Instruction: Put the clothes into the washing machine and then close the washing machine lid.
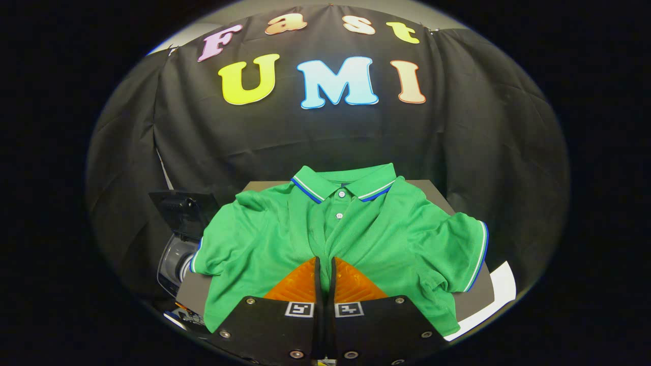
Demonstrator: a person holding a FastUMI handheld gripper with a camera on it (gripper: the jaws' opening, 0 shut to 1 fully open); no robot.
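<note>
Backdrop: black cloth wall (457, 152) hung in folds behind everything; a pale strip of ceiling or wall shows above it
Surface: grey-brown table top (437, 190), its far edge visible to either side of the shirt collar; the near right corner lies just beyond the shirt's sleeve
Far left: washing machine (178, 254), set lower than the table and just beside its left edge; its dark lid (185, 211) stands raised and tilted, so the machine is open; the rounded grey body below it is partly cut off by the table edge and the shirt's sleeve
Centre: green polo shirt (264, 239) spread flat on the table, front up, collar towards the cloth wall; the collar carries white and blue stripes, two white buttons show on the placket; the left sleeve hangs over the table edge towards the washing machine
Gripper: gripper (324, 267) low over the shirt's lower front, its tips on or just above the fabric; fingers (305, 284) brought together with barely a slit between them; whether any cloth is pinched there I cannot tell
Right: the shirt's right sleeve, with a blue and white cuff, lies flat near the table corner; white sheet (501, 290) pokes out beyond that corner
</note>
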